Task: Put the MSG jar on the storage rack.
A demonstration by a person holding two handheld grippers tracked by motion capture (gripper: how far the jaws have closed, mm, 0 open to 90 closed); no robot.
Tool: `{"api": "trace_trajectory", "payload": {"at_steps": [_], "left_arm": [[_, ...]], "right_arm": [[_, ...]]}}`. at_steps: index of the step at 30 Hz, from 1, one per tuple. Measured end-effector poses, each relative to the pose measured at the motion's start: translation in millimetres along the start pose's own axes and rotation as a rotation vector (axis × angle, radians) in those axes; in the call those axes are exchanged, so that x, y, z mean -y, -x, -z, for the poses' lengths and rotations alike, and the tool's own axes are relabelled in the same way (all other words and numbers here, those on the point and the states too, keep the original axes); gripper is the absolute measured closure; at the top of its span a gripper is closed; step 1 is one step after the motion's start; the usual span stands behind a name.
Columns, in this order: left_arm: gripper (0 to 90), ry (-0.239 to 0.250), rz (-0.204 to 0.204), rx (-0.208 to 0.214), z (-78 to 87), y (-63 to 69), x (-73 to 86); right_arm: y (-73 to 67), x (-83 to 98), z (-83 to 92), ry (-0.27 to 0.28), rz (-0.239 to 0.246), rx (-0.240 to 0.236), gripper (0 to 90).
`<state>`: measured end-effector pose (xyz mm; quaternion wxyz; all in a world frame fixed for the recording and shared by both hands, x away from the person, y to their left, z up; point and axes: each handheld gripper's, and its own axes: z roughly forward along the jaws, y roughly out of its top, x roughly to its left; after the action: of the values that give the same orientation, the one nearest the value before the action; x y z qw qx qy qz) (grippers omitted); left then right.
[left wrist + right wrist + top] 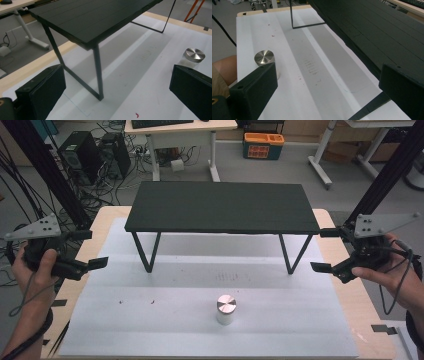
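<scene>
A small jar with a silver metal lid [226,309] stands upright on the white sheet [150,320], in front of a black low stand [222,206] with thin wire legs. My left gripper [92,249] hovers at the sheet's left edge, open with nothing between its jaws. In the left gripper view the left gripper [117,95] faces the stand's near leg [98,72], with the jar [194,55] to the right. My right gripper [324,250] is at the stand's right end, open and empty. The right gripper [327,92] looks along the sheet, with the jar [265,58] on its left and the stand [374,32] on its right.
The white sheet lies on a wooden table [345,285]. Black frame posts [380,185] rise at both sides. Beyond the table are a desk [180,135], computer towers [82,152] with cables, and an orange and blue toolbox [263,145] on the floor.
</scene>
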<state>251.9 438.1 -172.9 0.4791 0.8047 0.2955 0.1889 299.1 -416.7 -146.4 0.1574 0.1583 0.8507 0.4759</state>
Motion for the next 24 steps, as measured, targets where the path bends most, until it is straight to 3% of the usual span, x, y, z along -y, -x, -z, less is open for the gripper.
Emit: {"api": "trace_trajectory", "payload": {"at_steps": [11,16,24], "left_arm": [[0.7,0.015,0.001,-0.002,2.6,4.0,2.0],[0.7,0.011,0.002,0.000,2.1,5.8,3.3],[0.7,0.013,0.011,0.008,-0.4,6.5,8.2]], "right_arm": [[-7.7,1.9,-8.7,-0.017,0.019,-0.012,1.9],[-11.7,6.4,-21.8,-0.016,0.029,-0.047,2.0],[-17.4,23.6,-58.3,-0.021,0.034,-0.122,1.6]]}}
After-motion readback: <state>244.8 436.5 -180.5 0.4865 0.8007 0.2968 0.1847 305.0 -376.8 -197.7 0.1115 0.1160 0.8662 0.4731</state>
